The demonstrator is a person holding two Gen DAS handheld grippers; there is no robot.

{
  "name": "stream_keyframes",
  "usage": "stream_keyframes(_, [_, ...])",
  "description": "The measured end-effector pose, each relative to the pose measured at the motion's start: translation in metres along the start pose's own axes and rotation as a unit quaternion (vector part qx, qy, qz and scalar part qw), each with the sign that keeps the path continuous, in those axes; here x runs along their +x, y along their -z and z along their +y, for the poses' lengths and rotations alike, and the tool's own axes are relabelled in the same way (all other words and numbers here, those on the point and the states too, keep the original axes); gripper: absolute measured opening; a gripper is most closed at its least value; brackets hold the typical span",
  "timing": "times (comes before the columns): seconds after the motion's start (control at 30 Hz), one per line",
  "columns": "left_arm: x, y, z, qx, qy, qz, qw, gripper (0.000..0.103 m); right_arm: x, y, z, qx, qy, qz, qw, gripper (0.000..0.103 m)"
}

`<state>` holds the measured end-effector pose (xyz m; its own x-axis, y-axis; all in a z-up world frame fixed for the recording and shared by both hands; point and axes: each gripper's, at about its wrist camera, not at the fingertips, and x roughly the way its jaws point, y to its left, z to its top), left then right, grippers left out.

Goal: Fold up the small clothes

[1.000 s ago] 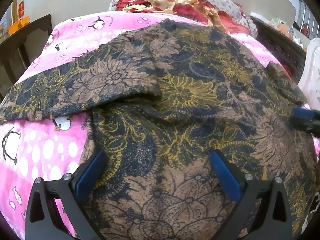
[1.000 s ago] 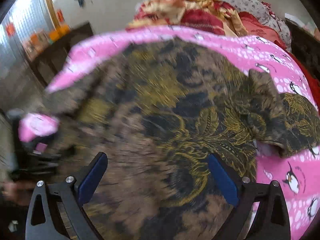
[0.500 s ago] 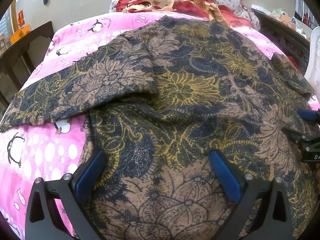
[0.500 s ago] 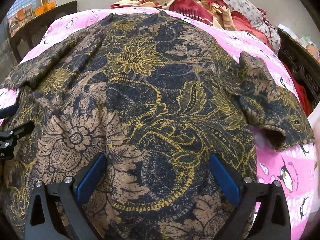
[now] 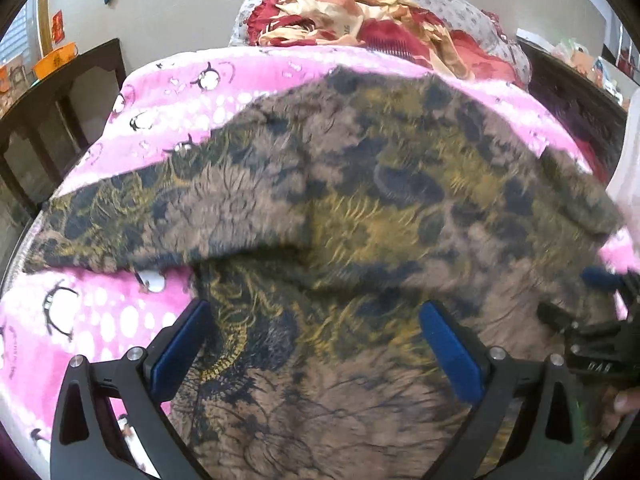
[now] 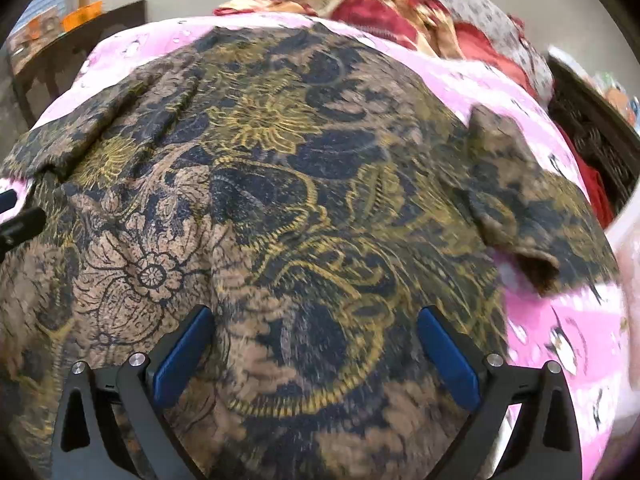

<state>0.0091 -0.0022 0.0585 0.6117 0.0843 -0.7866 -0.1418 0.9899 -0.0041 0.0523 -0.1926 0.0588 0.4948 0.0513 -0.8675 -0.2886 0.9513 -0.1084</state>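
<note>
Shirt (image 6: 280,184) blurred, its near hem cut off below both gaping jaws.

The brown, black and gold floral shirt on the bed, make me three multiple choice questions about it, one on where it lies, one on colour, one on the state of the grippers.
1. The brown, black and gold floral shirt lies on:
A. a pink penguin-print blanket
B. a bare wooden floor
C. a white plastic chair

2. The pads on the left gripper fingers are:
A. red
B. blue
C. yellow

3. The left gripper and the right gripper are:
A. both shut on the shirt
B. both open over the shirt
C. one open, one shut

Answers: 1 A, pink penguin fabric shows around the shirt's edges. 2 B, blue pads face inward. 3 B, each pair of fingers stands wide apart with cloth showing between.
</note>
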Motion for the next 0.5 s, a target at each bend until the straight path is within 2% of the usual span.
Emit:
stream_keyframes(0.1, [-0.016,-0.009,-0.005,0.002,-0.011,-0.006,0.9999,0.103,-0.034,-0.003,-0.008,0.042,0.027,-0.031,0.998,0.103])
stream_keyframes(0.3, [-0.024,-0.014,-0.007,-0.006,-0.003,0.016,0.9998,0.103,-0.088,-0.005,-0.017,0.097,0.016,-0.105,0.990,0.103])
stream_keyframes(0.5, [-0.028,-0.012,-0.001,-0.020,-0.014,0.011,0.9996,0.103,-0.101,-0.013,-0.012,0.105,0.017,-0.127,0.986,0.103])
